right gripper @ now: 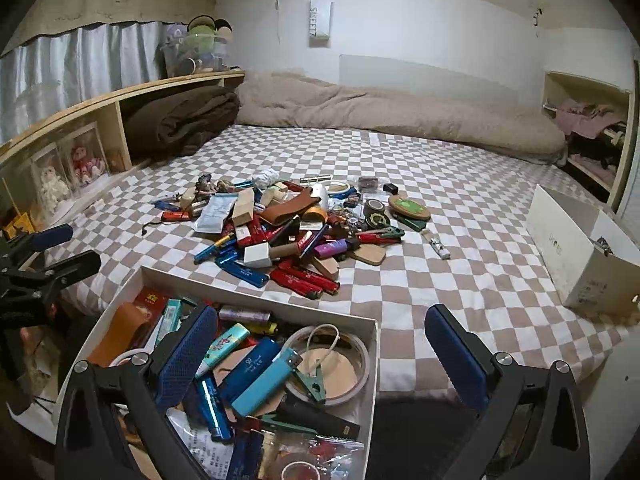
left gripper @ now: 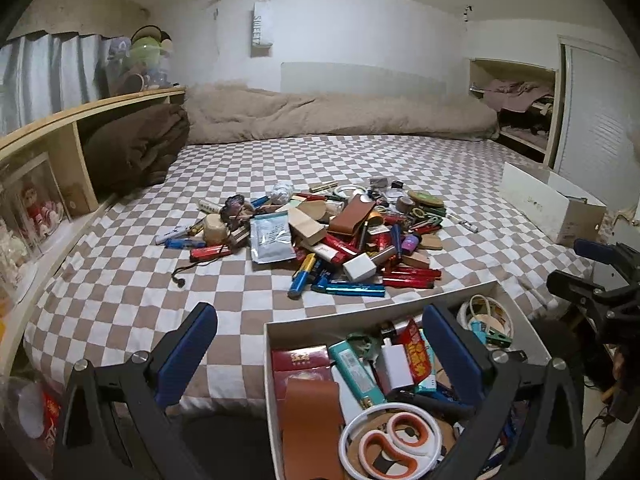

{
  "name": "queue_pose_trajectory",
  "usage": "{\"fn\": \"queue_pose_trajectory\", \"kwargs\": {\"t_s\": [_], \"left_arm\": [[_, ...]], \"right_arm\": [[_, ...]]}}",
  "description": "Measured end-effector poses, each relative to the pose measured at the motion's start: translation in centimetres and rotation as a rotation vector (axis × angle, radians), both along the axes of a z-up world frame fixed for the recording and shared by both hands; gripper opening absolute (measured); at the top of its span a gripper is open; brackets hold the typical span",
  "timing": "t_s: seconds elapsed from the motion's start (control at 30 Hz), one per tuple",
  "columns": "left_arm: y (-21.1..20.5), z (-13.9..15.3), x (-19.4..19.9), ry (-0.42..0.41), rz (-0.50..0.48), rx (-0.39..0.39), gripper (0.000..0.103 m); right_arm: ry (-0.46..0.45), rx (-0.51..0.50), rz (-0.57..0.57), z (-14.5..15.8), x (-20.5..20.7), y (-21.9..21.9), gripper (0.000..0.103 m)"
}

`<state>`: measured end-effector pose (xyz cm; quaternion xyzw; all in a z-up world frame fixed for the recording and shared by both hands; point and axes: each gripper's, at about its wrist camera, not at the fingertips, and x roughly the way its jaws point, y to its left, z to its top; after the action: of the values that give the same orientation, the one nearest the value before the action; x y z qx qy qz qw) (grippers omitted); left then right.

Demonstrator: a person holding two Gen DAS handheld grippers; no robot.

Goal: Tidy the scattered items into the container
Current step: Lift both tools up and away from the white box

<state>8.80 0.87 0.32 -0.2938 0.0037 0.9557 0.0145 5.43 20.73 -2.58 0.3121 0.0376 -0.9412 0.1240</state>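
A pile of scattered small items [left gripper: 320, 232] lies on the checkered bed: lighters, pens, a leather case, tape rolls, a white cube. It also shows in the right wrist view [right gripper: 288, 224]. A white container box [left gripper: 360, 318] at the bed's near edge holds several items, among them scissors [left gripper: 394, 444] and a tape ring [right gripper: 332, 364]. Its rim also shows in the right wrist view [right gripper: 256, 300]. My left gripper [left gripper: 320, 356] is open and empty, its right finger over the box. My right gripper [right gripper: 320, 360] is open and empty, its left finger over the box.
A second white box [right gripper: 580, 256] stands at the bed's right edge. A rolled beige duvet [left gripper: 340, 116] lies along the far wall. A brown blanket [left gripper: 136, 144] sits by a wooden shelf [left gripper: 52, 128] on the left. The other gripper shows at each view's side [left gripper: 600, 280].
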Motion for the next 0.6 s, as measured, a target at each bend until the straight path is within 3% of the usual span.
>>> {"fn": "queue_pose_trajectory", "kwargs": {"t_s": [0.6], "left_arm": [[-0.27,-0.98,-0.36,-0.041,-0.005,0.020,0.103]], "right_arm": [[-0.014,-0.001,-0.009,-0.27,-0.37,-0.07,0.103]]}}
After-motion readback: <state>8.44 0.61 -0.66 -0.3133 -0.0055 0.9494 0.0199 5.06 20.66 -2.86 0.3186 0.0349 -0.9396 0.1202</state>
